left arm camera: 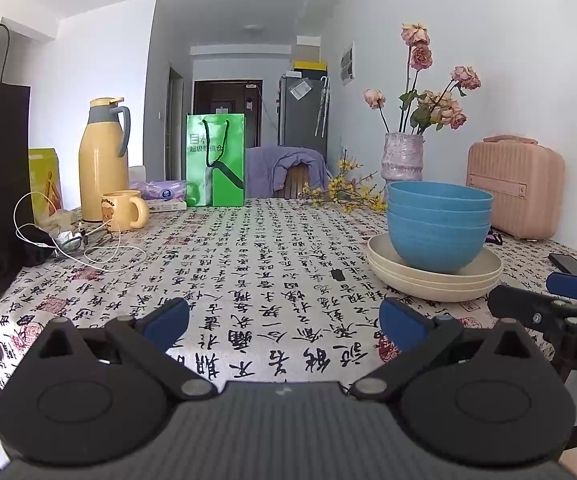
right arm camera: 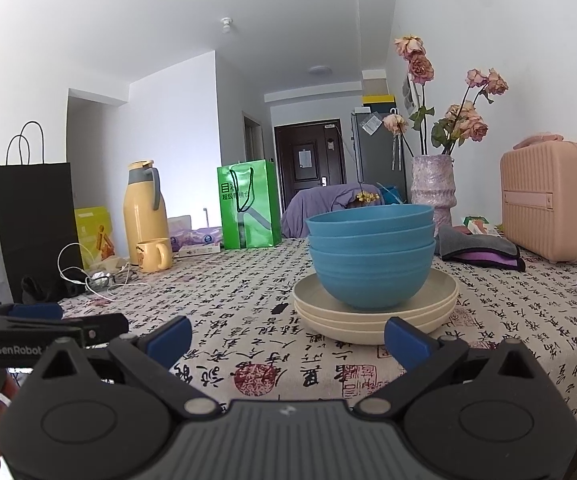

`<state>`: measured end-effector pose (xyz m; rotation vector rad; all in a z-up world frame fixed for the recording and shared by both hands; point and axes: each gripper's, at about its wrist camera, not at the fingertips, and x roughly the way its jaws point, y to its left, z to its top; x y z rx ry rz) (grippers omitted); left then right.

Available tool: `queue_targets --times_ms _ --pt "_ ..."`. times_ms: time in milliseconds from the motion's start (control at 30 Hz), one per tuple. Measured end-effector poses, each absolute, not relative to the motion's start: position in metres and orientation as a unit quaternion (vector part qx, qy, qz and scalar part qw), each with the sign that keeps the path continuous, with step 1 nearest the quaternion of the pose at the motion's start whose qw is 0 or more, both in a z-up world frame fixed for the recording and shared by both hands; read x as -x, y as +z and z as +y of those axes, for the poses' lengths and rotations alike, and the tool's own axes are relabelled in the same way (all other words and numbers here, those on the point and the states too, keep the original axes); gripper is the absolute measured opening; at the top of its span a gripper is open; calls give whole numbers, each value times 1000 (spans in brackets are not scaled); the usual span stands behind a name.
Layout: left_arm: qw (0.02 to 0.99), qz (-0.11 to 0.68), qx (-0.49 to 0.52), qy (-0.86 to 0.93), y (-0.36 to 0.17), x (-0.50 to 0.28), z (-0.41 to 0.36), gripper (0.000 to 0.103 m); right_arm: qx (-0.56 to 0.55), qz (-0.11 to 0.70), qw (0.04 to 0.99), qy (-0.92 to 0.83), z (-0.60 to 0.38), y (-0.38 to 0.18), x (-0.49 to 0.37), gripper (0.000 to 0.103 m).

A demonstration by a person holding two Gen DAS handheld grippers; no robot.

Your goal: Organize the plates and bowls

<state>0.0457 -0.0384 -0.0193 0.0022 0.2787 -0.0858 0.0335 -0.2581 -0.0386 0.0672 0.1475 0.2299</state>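
Bowls [right arm camera: 371, 264] — three matte blue ones nested together — sit on a stack of three cream round plates [right arm camera: 376, 316], toward the right of the table [right arm camera: 248, 300] with its calligraphy-print cloth. Both stacks look like light, stiff, wheat-straw-type plastic: probably not fragile, but smooth enough to slide on each other. The thin upper rim of a bowl seems the best place to pinch; the plates offer a shallow lip. The right gripper [right arm camera: 288, 340] faces the stack from just in front, fingers wide apart and holding nothing. The left gripper [left arm camera: 284, 322] is likewise spread wide and empty, the stack off to its right — well clear of its fingers.
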Motion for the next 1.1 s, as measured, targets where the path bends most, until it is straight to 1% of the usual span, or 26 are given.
queue_targets --times_ms 700,1100 --pt "991 129 -6 -43 -17 -42 -39 103 -37 81 989 119 -257 -38 -34 103" --pt "990 137 1 -35 -18 -43 -37 103 -36 84 988 120 -258 -38 -35 103"
